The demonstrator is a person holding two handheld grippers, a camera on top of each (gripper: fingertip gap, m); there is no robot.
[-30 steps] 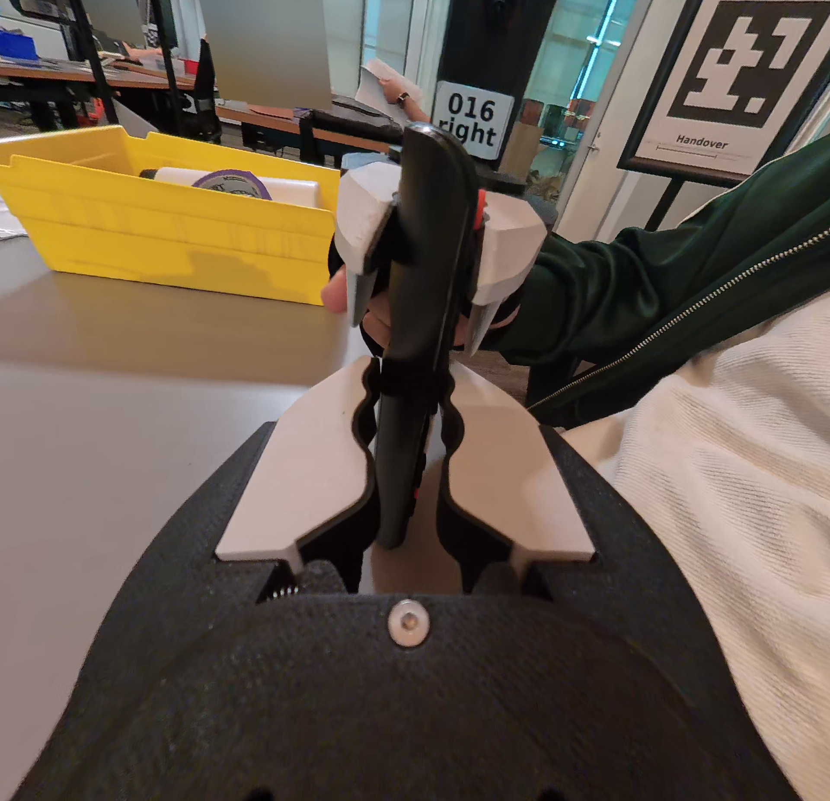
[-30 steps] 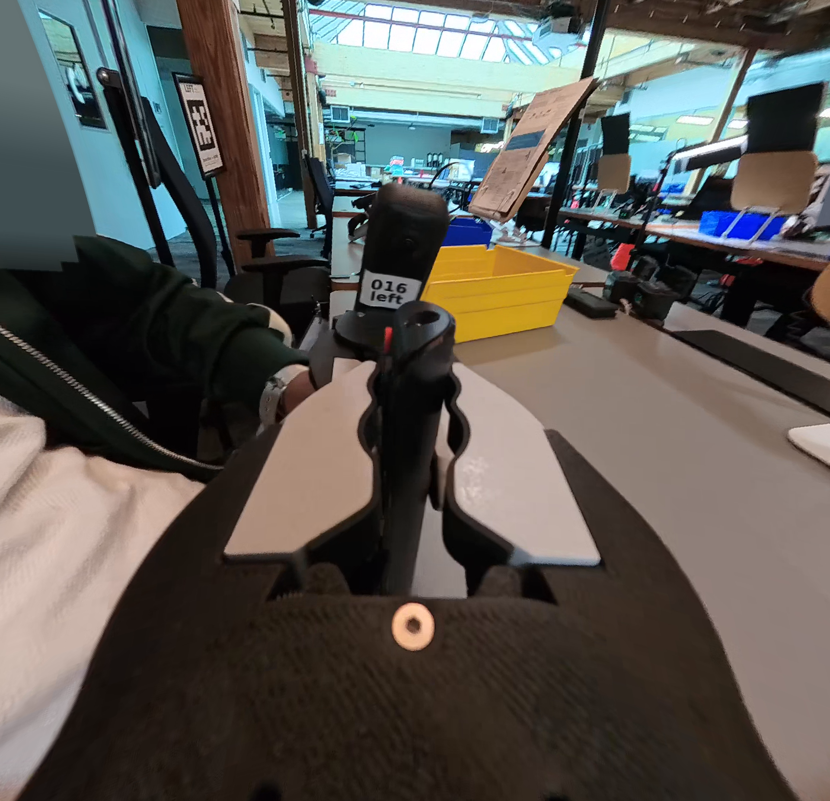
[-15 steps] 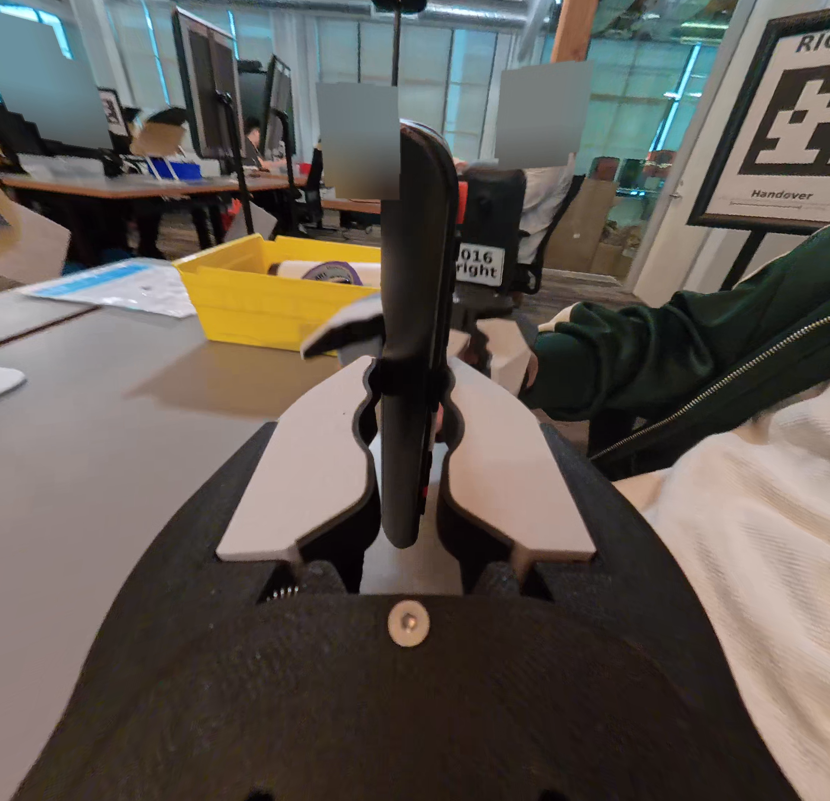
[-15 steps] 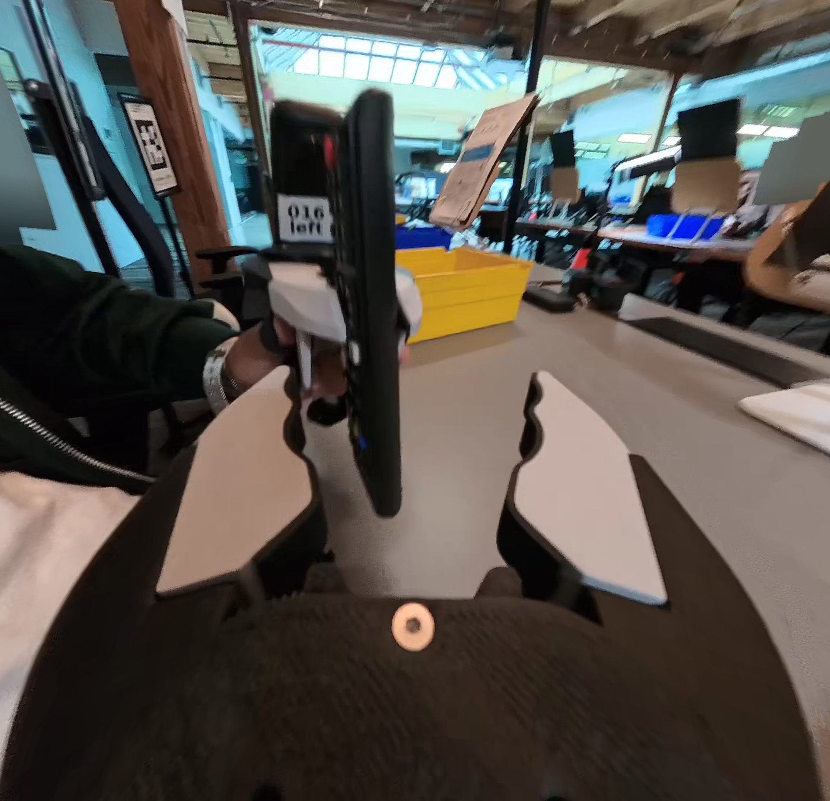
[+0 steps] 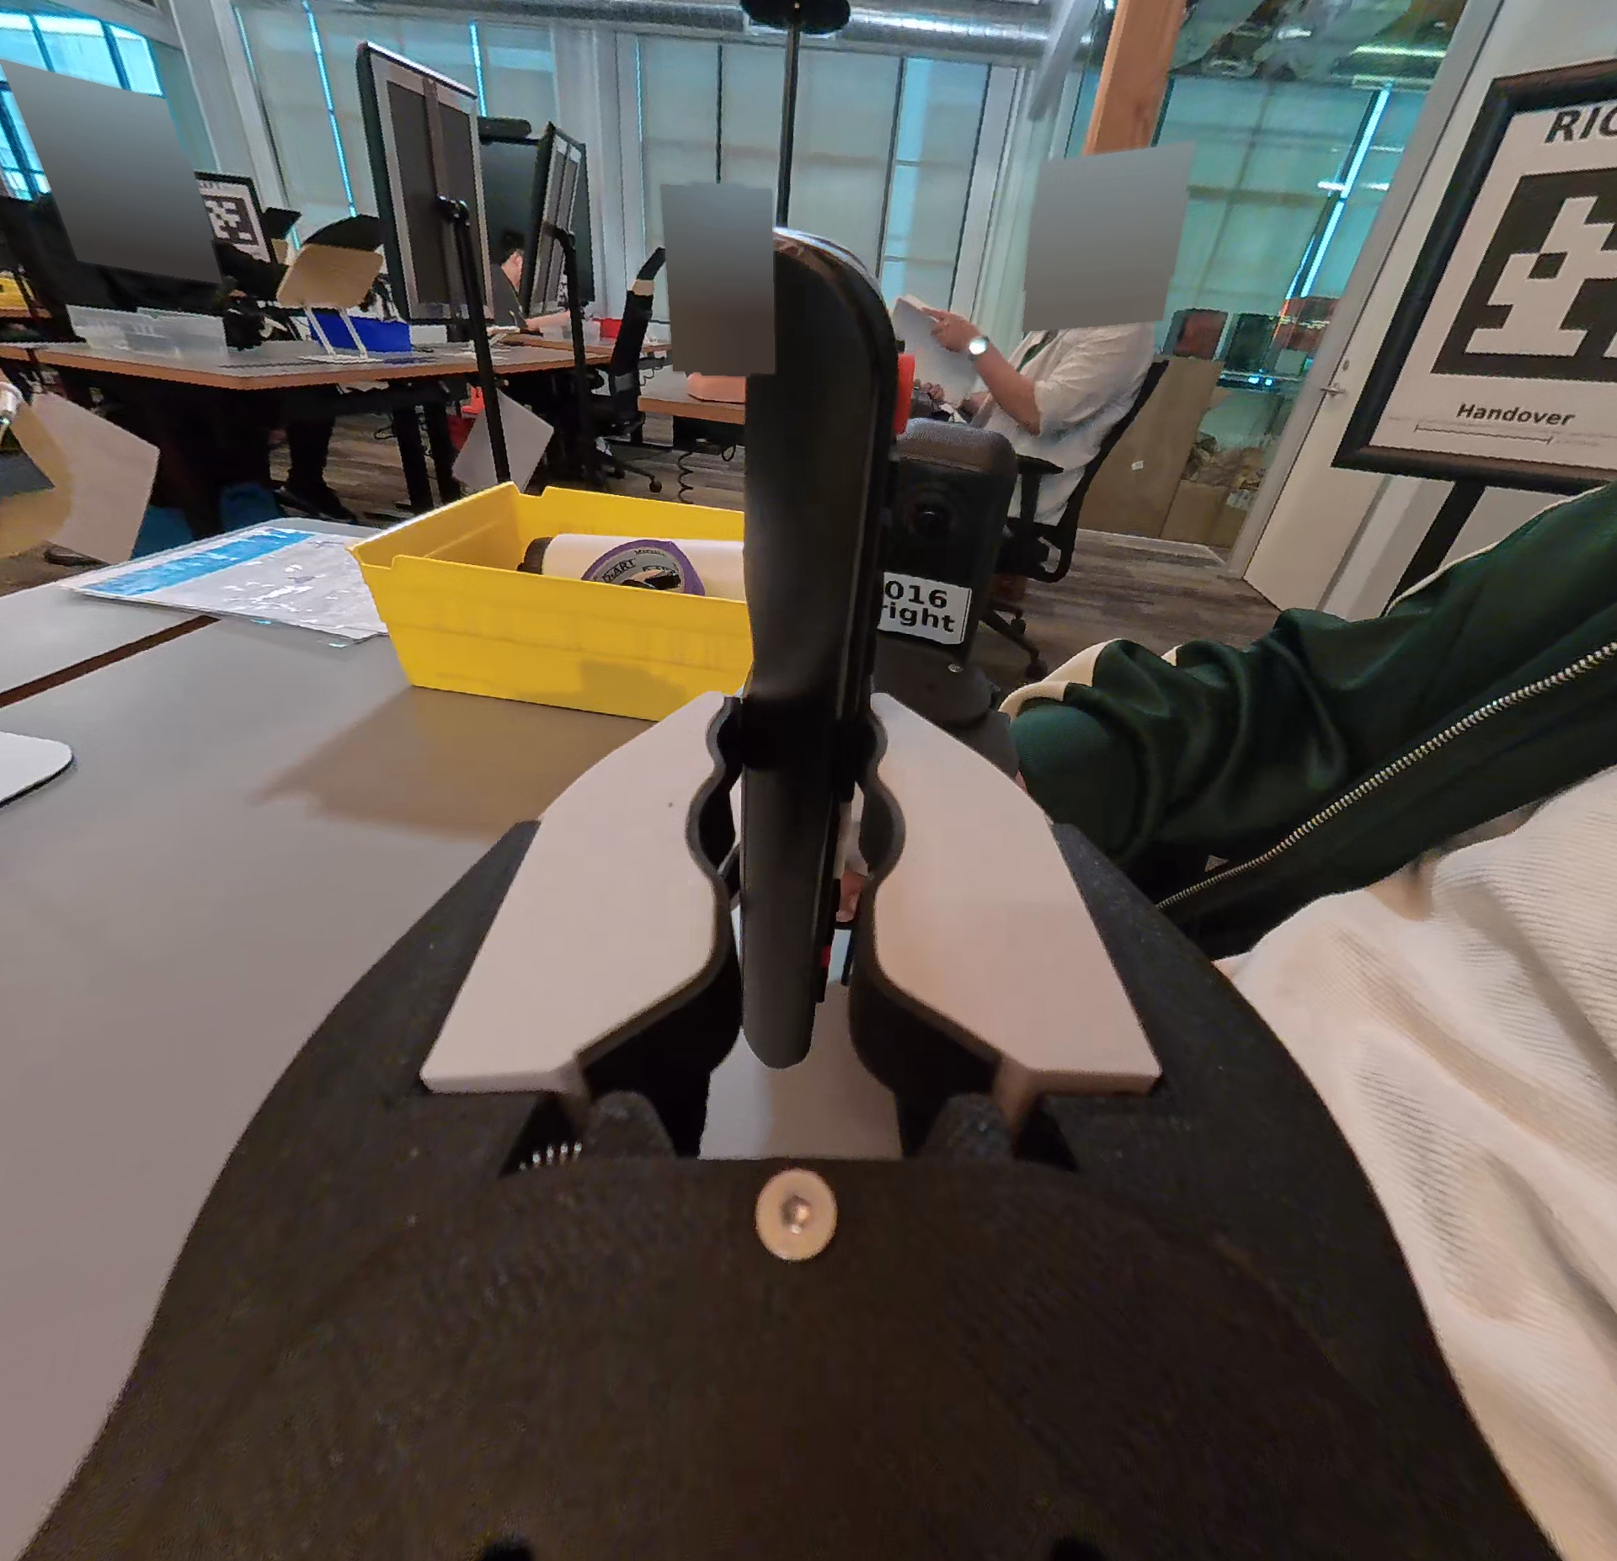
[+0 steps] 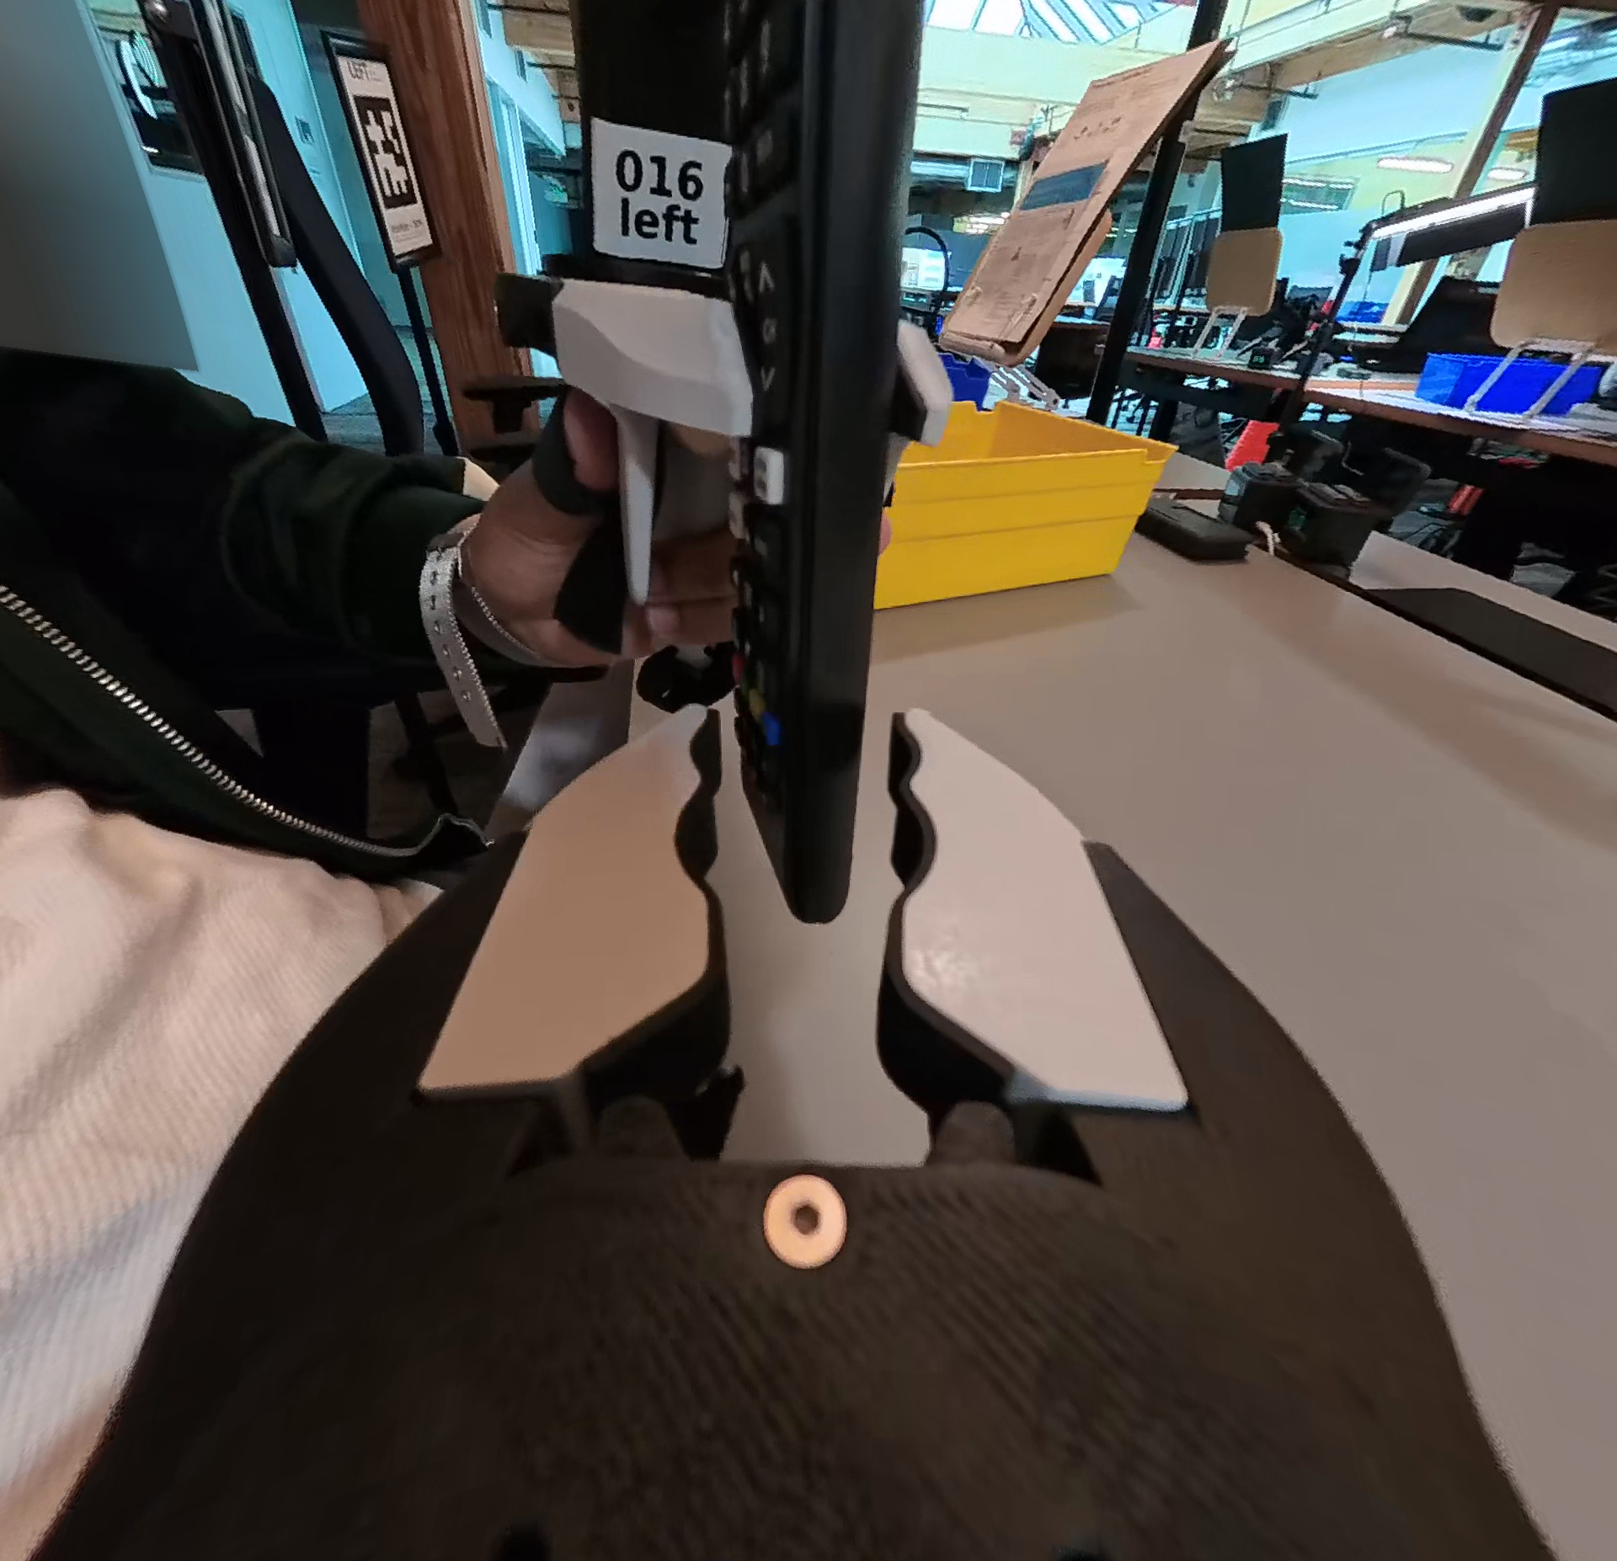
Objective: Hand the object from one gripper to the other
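While the left hand-held gripper (image 5: pixel 801 749) clamps the upright black remote control (image 5: pixel 809 644), the right hand-held gripper (image 6: pixel 805 762) stands open around its lower end without touching it.

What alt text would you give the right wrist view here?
A black remote control hangs upright, clamped by the left claw, with its lower end between the fingers of the open right claw, which do not touch it. Behind, a yellow bin sits on the grey table.
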